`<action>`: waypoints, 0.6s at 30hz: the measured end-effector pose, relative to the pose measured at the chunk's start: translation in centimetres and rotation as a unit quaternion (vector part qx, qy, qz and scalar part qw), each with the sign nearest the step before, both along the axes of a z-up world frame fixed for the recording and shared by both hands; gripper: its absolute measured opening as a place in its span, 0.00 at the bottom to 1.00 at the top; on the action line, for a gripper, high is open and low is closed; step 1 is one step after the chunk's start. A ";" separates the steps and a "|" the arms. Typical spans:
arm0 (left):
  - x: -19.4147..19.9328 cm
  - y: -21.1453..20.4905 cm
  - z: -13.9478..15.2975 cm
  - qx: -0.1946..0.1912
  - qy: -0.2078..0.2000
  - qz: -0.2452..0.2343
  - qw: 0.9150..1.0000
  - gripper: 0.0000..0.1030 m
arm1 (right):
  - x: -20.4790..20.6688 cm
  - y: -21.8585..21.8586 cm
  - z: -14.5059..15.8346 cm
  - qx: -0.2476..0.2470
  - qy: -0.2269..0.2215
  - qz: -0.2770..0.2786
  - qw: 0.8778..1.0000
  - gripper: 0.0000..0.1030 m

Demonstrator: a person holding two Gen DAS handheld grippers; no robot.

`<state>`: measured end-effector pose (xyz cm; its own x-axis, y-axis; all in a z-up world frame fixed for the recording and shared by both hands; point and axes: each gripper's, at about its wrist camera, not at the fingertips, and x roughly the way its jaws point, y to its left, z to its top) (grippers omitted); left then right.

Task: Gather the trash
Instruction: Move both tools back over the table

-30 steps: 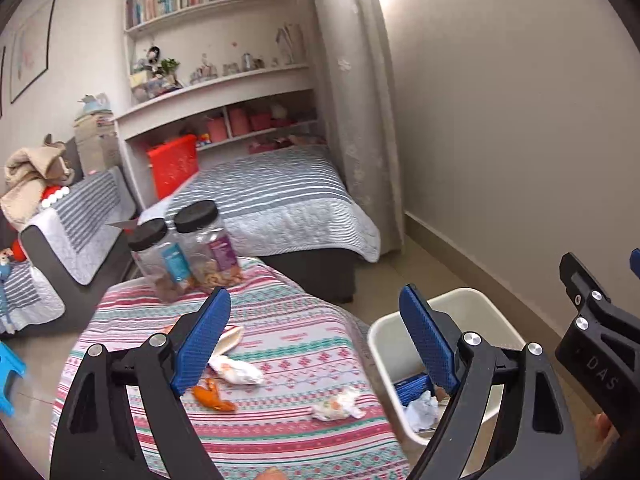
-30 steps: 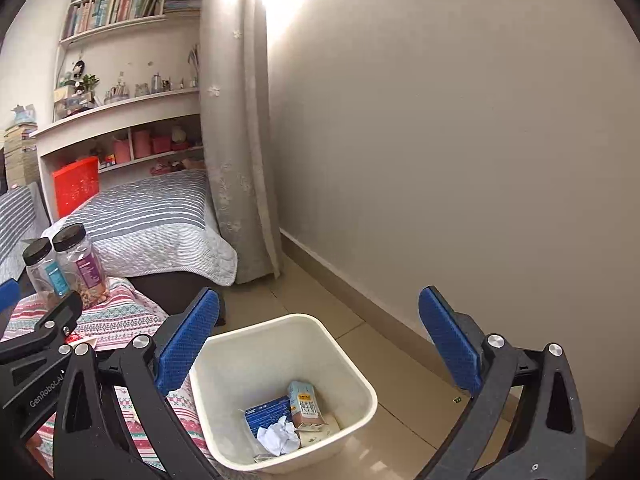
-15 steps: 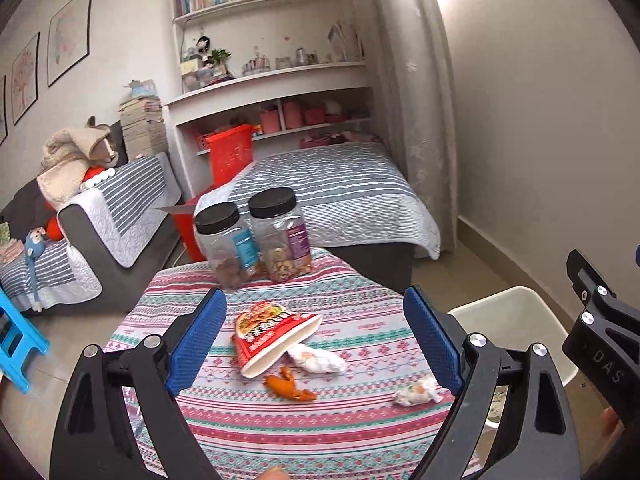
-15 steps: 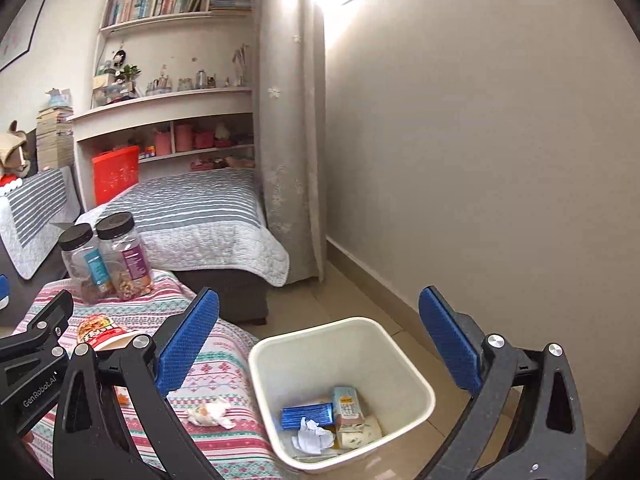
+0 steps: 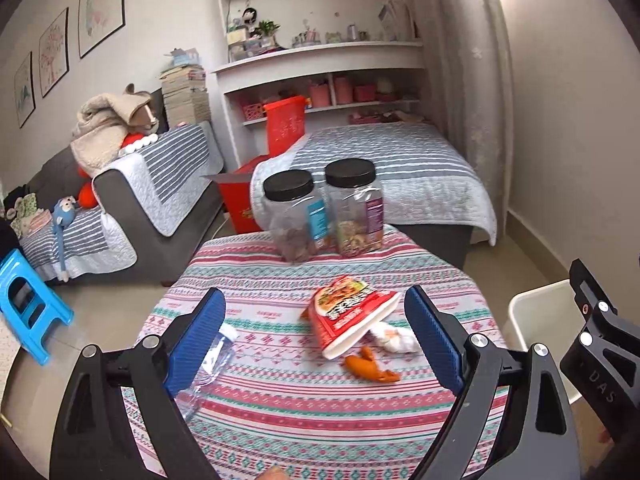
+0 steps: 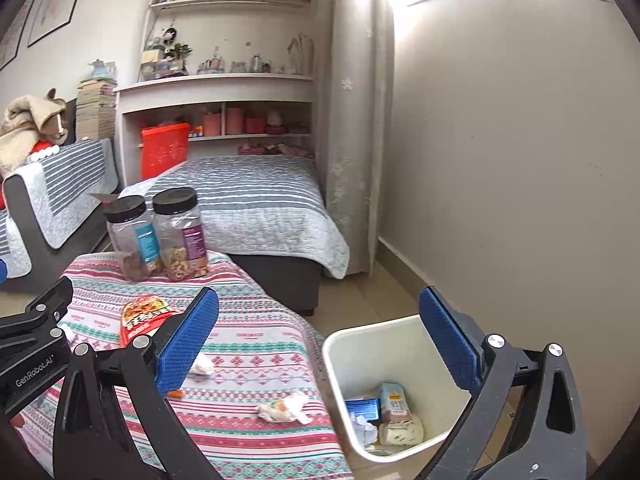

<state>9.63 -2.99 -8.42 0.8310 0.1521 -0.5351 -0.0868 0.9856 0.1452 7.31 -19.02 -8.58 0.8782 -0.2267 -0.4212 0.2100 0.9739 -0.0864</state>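
My left gripper is open and empty above the patterned tablecloth. Between its fingers lie a red snack bag, a crumpled white wrapper and an orange scrap. A clear plastic bottle lies by the left finger. My right gripper is open and empty, held over the table's right edge and the white bin. The bin holds a small carton, a blue packet and crumpled paper. Another crumpled wrapper lies near the table's right edge.
Two black-lidded snack jars stand at the table's far side. Beyond are a grey striped bed, a sofa, a red box, a blue stool at left, and the wall at right.
Both grippers have swung left, away from the bin toward the table. The snack bag, scraps and clear bottle have come into the left view. Both stay open.
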 end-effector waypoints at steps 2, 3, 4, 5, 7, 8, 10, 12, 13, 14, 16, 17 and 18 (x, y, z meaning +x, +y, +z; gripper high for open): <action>0.2 1.0 -0.4 0.002 0.007 0.010 1.000 0.86 | 0.4 1.1 -0.3 0.001 0.004 0.009 1.000 0.93; 0.3 1.6 -0.6 0.003 0.011 0.015 1.000 0.86 | 0.6 1.6 -0.4 0.001 0.007 0.014 1.000 0.93; 0.4 2.1 -0.8 0.003 0.014 0.019 1.000 0.86 | 0.8 2.1 -0.5 0.001 0.010 0.018 1.000 0.93; 0.4 2.7 -1.0 0.003 0.018 0.024 1.000 0.86 | 0.9 2.5 -0.8 0.001 0.012 0.021 1.000 0.93; 0.6 3.9 -1.3 0.002 0.025 0.034 0.999 0.86 | 1.3 3.6 -1.1 0.000 0.019 0.029 0.999 0.93; 0.6 4.4 -1.5 0.001 0.028 0.038 0.999 0.86 | 1.6 4.2 -1.3 -0.001 0.023 0.034 0.999 0.93; 0.7 5.6 -1.8 -0.003 0.036 0.046 0.998 0.86 | 2.0 5.2 -1.7 -0.002 0.031 0.042 0.999 0.93; 1.1 6.9 -2.2 -0.005 0.049 0.055 0.997 0.86 | 2.3 6.2 -2.1 -0.002 0.038 0.050 0.998 0.93; 1.3 7.4 -2.4 -0.003 0.058 0.060 0.997 0.86 | 2.6 6.8 -2.3 -0.001 0.044 0.055 0.998 0.93; 1.7 8.1 -2.8 0.000 0.068 0.065 0.996 0.86 | 2.8 7.2 -2.5 0.000 0.048 0.059 0.997 0.93; 2.6 9.5 -3.8 0.011 0.101 0.075 0.992 0.86 | 3.3 7.9 -2.9 0.004 0.062 0.067 0.996 0.93; 3.0 10.3 -4.4 0.013 0.116 0.078 0.990 0.86 | 3.5 8.2 -3.2 0.005 0.068 0.071 0.995 0.93; 3.5 11.1 -5.1 0.014 0.133 0.081 0.988 0.86 | 3.8 8.6 -3.5 0.005 0.077 0.076 0.994 0.93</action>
